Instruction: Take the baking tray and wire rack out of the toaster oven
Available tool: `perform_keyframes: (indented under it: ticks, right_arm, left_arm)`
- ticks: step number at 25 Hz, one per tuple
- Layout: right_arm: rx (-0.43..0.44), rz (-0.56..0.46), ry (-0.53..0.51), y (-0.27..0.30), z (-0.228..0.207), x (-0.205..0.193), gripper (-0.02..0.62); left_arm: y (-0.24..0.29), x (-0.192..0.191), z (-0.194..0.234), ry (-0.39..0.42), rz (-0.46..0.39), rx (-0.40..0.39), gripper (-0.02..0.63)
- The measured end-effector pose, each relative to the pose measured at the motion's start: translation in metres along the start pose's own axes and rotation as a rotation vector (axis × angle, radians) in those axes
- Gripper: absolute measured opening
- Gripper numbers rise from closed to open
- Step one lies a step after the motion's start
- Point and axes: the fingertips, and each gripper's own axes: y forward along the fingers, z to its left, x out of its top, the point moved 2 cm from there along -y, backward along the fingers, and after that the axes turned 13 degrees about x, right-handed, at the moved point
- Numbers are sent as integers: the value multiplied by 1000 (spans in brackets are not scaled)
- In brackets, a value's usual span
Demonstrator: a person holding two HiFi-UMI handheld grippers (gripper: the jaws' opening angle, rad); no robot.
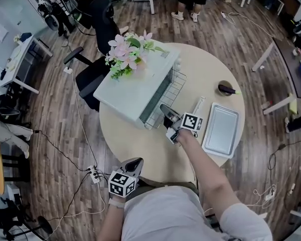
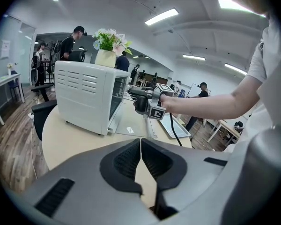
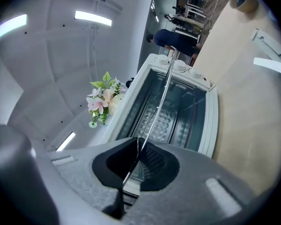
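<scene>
A white toaster oven [image 1: 135,87] stands on the round table [image 1: 140,149] with its glass door [image 2: 131,125] folded down. The wire rack [image 1: 169,95] sticks partway out of the oven mouth. My right gripper [image 1: 166,115] is shut on the rack's front edge. In the right gripper view the thin rack wire [image 3: 161,97] runs from between the closed jaws [image 3: 135,161] into the oven cavity [image 3: 178,114]. The silver baking tray [image 1: 220,129] lies flat on the table, right of the oven. My left gripper [image 1: 133,165] hovers near the table's front edge, shut [image 2: 140,158] and holding nothing.
A vase of pink flowers [image 1: 126,51] sits on the oven's top. A small bowl with a dark item [image 1: 226,88] is at the table's far right. A black office chair [image 1: 98,34] stands behind the table. People stand further back, and cables lie on the wooden floor.
</scene>
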Motion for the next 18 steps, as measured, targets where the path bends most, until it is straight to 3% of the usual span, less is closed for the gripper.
perform_keyframes:
  ticks: [10,18]
  right_arm:
    - [-17,142,74,-9,7,-1,15]
    - [-3,155,58,-43,16,2,14]
  left_arm:
    - [-3,2,-26,-11,-9,25,0]
    - [-1,-3,-51,-25,-15,41,0]
